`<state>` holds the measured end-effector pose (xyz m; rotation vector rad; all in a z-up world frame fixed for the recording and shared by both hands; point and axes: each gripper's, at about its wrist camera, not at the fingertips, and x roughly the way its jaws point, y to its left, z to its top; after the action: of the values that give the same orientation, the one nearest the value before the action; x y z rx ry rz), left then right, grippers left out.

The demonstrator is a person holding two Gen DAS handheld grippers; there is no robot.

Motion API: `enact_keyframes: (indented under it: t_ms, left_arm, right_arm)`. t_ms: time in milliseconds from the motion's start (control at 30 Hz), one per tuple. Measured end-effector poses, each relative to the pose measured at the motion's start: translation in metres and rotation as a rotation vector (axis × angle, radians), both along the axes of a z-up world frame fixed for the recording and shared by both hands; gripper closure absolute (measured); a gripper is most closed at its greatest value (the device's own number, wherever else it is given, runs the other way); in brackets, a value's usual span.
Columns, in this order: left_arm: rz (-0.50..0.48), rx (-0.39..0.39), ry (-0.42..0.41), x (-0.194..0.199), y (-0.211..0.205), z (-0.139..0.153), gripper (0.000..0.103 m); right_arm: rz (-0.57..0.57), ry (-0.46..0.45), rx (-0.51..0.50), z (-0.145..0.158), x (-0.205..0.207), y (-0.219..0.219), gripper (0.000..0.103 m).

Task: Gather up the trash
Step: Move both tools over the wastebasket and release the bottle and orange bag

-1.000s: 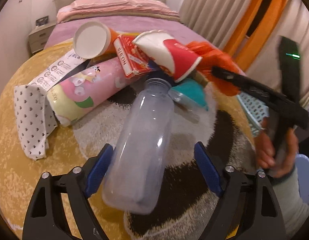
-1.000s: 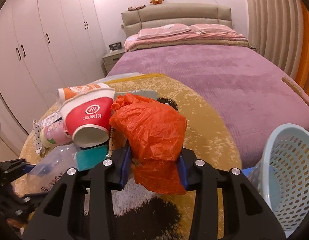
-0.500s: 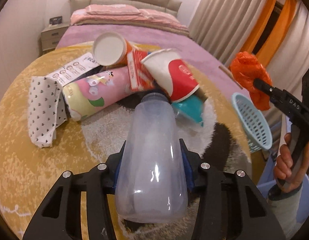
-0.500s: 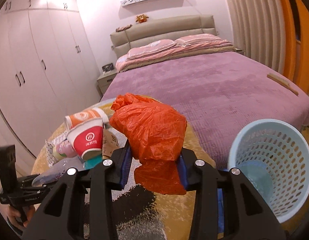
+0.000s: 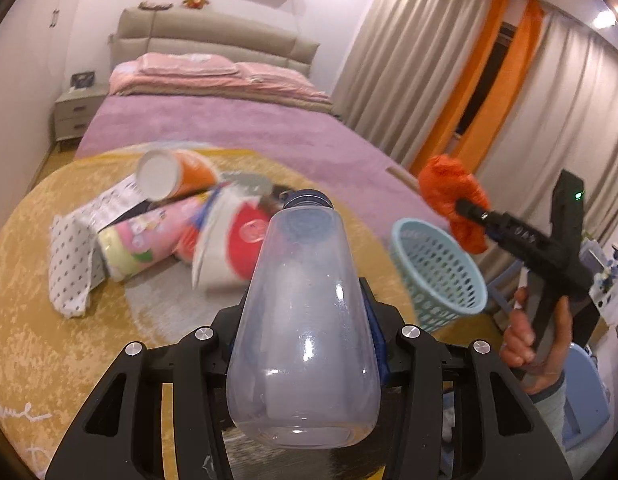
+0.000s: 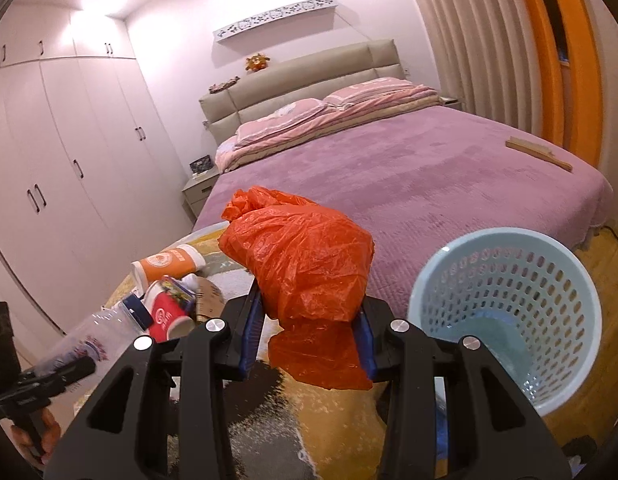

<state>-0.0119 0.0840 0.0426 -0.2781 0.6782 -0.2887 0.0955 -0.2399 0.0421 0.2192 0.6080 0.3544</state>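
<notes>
My left gripper (image 5: 305, 320) is shut on a clear plastic bottle (image 5: 305, 328) with a dark blue cap, held up above the rug; the bottle also shows in the right wrist view (image 6: 93, 336). My right gripper (image 6: 307, 332) is shut on a crumpled orange plastic bag (image 6: 305, 264), held in the air just left of the light blue perforated basket (image 6: 509, 320). In the left wrist view the bag (image 5: 453, 200) hangs above the basket (image 5: 437, 272). The basket holds something pale blue at its bottom.
On the yellow round rug (image 5: 37, 320) lie a red-and-white paper cup (image 5: 233, 248), an orange cup (image 5: 177, 172), a pink printed tube (image 5: 145, 236), a dotted white cloth (image 5: 71, 272) and a paper leaflet. The purple bed (image 6: 409, 176) stands behind; wardrobes on the left.
Both grippers have risen with their loads. The bottle is lifted off the rug and clear of the pile. The right gripper has carried the orange bag closer to the basket.
</notes>
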Motion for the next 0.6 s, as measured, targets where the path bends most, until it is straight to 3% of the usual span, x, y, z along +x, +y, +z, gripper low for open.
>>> enact_keyframes:
  t_ms: [300,600]
  left_arm:
    - [-0.123,0.002,-0.045,0.032,-0.062,0.012,0.058]
    - [-0.31,-0.02,-0.017,0.095,-0.166,0.004,0.058]
  right_arm:
    - [-0.174,0.022,0.008,-0.004,-0.013,-0.065,0.067]
    - [-0.39,0.169,0.027,-0.043,-0.008,-0.149,0.067]
